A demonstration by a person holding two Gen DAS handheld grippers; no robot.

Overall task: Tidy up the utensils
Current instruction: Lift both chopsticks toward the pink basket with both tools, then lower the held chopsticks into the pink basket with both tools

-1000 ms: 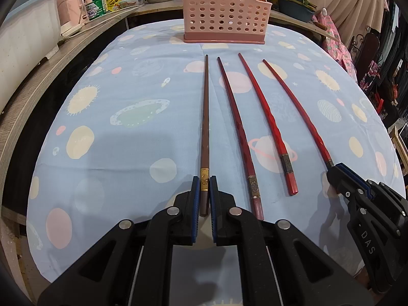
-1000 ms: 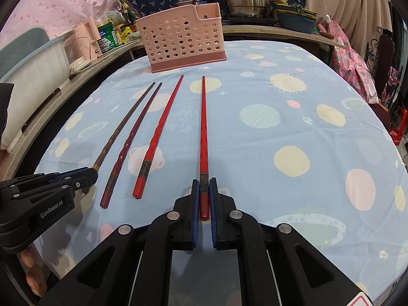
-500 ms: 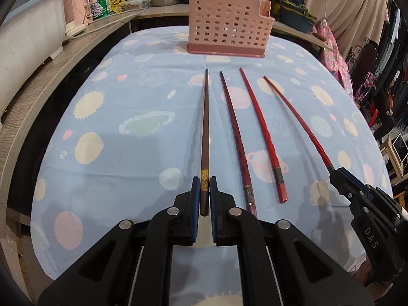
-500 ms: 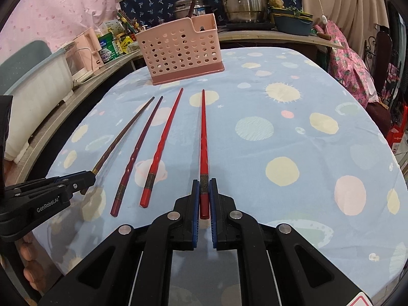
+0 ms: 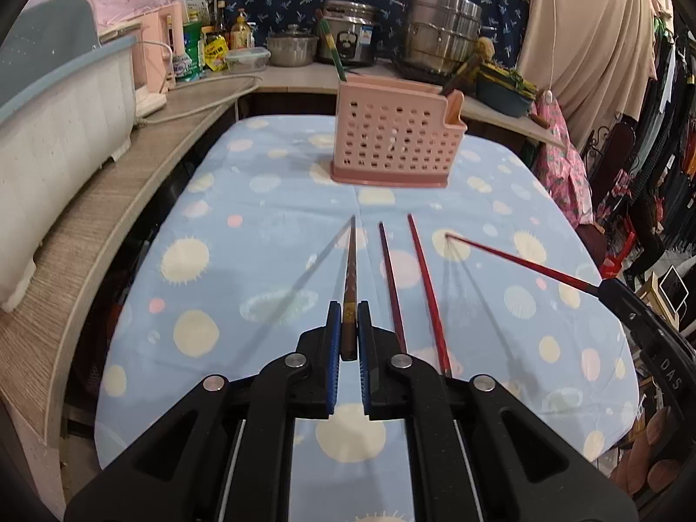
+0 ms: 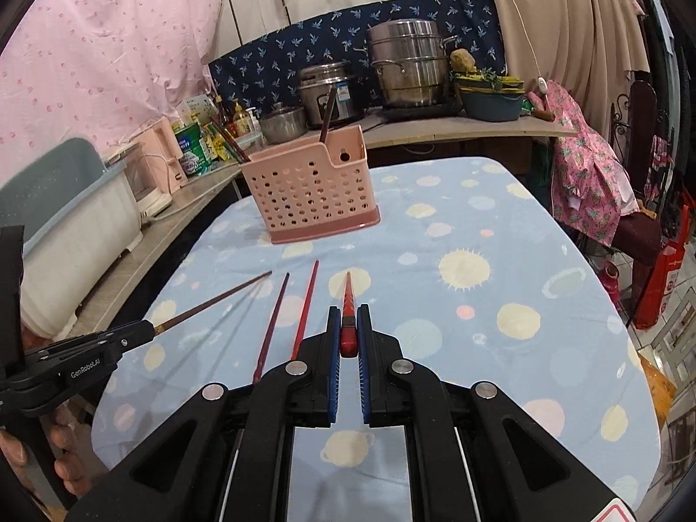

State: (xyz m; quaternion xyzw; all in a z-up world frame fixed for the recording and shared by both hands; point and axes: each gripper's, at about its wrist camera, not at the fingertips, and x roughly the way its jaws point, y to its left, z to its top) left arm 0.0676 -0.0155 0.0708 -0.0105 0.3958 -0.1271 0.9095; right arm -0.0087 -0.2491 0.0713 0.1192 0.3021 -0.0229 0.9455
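My left gripper (image 5: 346, 311) is shut on the thick end of a brown chopstick (image 5: 350, 269), held lifted above the cloth, tip pointing toward the pink perforated utensil holder (image 5: 393, 143). My right gripper (image 6: 347, 315) is shut on a bright red chopstick (image 6: 347, 300), also lifted, and it shows in the left wrist view (image 5: 517, 259). A dark red chopstick (image 5: 390, 280) and a red chopstick (image 5: 428, 289) lie flat on the cloth between them. The left gripper with the brown chopstick (image 6: 217, 302) shows at the left of the right wrist view. The holder (image 6: 309, 191) stands at the far end.
The table carries a light blue planet-print cloth (image 5: 243, 235). A wooden counter (image 5: 87, 200) runs along the left with a white tub (image 5: 56, 130). Pots and bottles (image 6: 404, 69) stand on the counter behind the holder. A chair and clothes (image 6: 609, 182) are at the right.
Both grippers have lifted their chopsticks off the cloth and tilted up, so the holder and back counter now sit lower in view. The two middle chopsticks stay on the cloth.
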